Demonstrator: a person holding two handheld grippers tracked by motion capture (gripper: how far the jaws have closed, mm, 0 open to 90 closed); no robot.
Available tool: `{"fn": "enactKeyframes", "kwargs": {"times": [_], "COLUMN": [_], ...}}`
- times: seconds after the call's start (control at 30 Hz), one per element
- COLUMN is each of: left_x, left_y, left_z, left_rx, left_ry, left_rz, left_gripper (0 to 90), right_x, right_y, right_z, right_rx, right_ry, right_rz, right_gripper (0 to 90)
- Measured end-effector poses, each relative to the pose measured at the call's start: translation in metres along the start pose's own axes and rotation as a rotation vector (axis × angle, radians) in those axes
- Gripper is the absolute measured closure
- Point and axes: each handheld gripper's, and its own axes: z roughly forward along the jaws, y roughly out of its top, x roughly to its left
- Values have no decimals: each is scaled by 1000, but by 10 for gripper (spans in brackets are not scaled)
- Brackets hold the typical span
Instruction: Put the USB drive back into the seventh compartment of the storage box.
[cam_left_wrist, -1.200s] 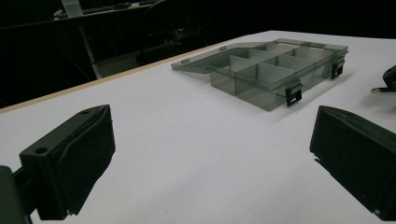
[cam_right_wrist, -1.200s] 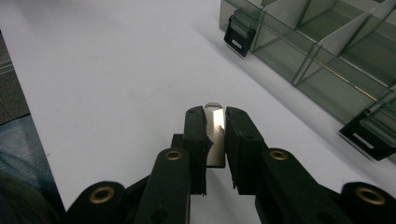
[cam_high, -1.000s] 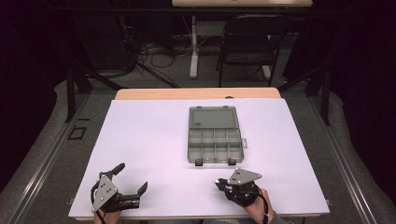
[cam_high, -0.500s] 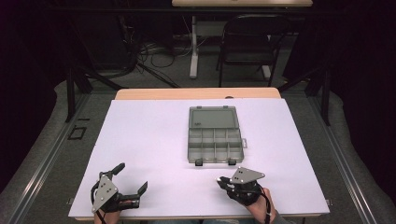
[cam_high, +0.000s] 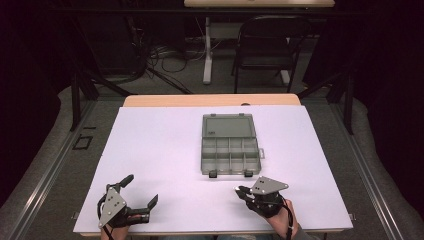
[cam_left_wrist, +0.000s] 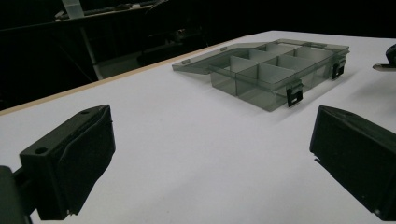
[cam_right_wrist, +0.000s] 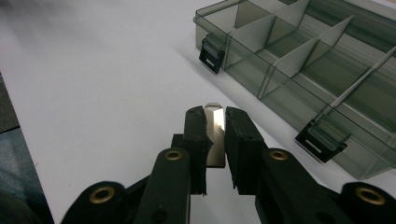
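Right gripper view: my right gripper (cam_right_wrist: 215, 122) clamps a thin metal piece (cam_right_wrist: 215, 133) (left gripper (cam_left_wrist: 205, 154) gapes empty), compartment box (cam_right_wrist: 322, 70) at one o'clock open, nothing placed yet.

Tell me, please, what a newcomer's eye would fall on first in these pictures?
First, the open grey plastic box with empty compartments, in the middle of the white table. Next, the right hand-held gripper, near the box's front edge, shut on a thin flat metal piece. The left hand-held gripper stands open at the near left.
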Motion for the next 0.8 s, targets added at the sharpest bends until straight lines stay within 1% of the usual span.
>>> {"fn": "enactKeyframes", "kwargs": {"times": [0.8], "left_x": [0], "left_y": [0], "left_z": [0], "left_rx": [-1], "left_ry": [3], "left_rz": [2], "left_gripper": [4], "right_x": [-7], "right_y": [5], "right_z": [-8], "right_rx": [-32], "right_ry": [-33], "right_rz": [0], "right_gripper": [797]}}
